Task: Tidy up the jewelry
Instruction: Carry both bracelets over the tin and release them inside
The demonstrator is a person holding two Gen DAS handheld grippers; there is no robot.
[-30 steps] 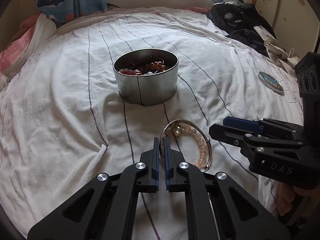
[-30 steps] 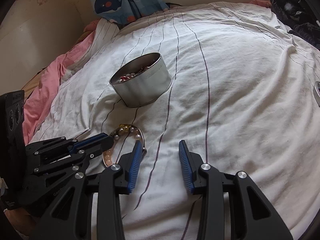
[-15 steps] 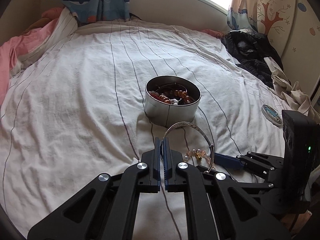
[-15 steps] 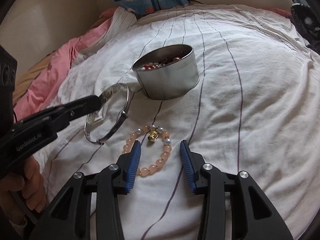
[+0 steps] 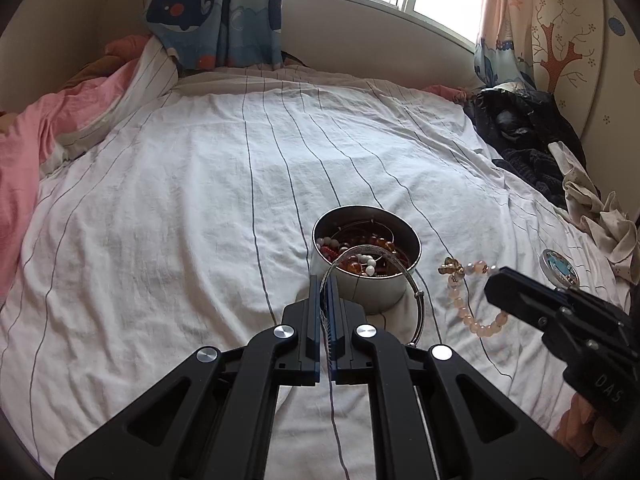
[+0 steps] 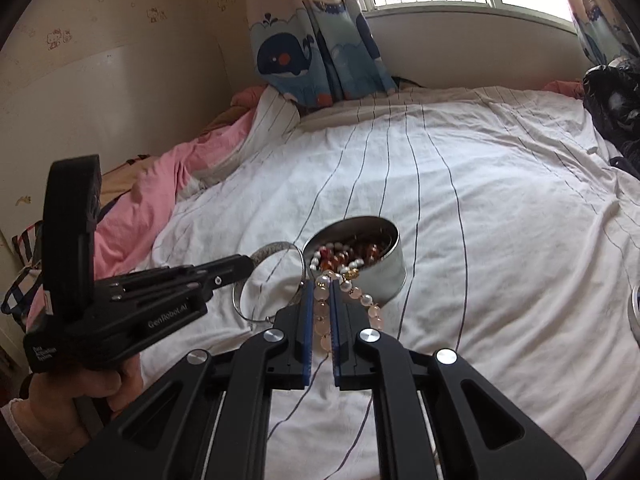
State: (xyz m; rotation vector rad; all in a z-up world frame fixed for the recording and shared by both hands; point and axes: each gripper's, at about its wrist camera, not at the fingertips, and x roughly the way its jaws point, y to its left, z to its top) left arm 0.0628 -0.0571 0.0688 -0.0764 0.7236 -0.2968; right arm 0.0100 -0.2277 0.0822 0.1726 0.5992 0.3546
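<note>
Bangle (image 5: 374,280) and bead bracelet (image 6: 344,300), both lifted beside the round tin (image 5: 366,258).
Left gripper (image 5: 324,284) pinches the silver bangle; right gripper (image 6: 320,292) clamps the pink bracelet, partly hidden between its fingers. Tin's jumbled beads are hard to separate.

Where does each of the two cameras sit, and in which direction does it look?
Left wrist: sits on the left gripper, looks forward along its shut fingers over the bed to the window; it grips the silver bangle; the right gripper shows at the right edge.
Right wrist: sits on the right gripper, same direction; it grips the pink bead bracelet; the left gripper and left hand show at the left.
Both share the metal tin and the striped sheet.
</note>
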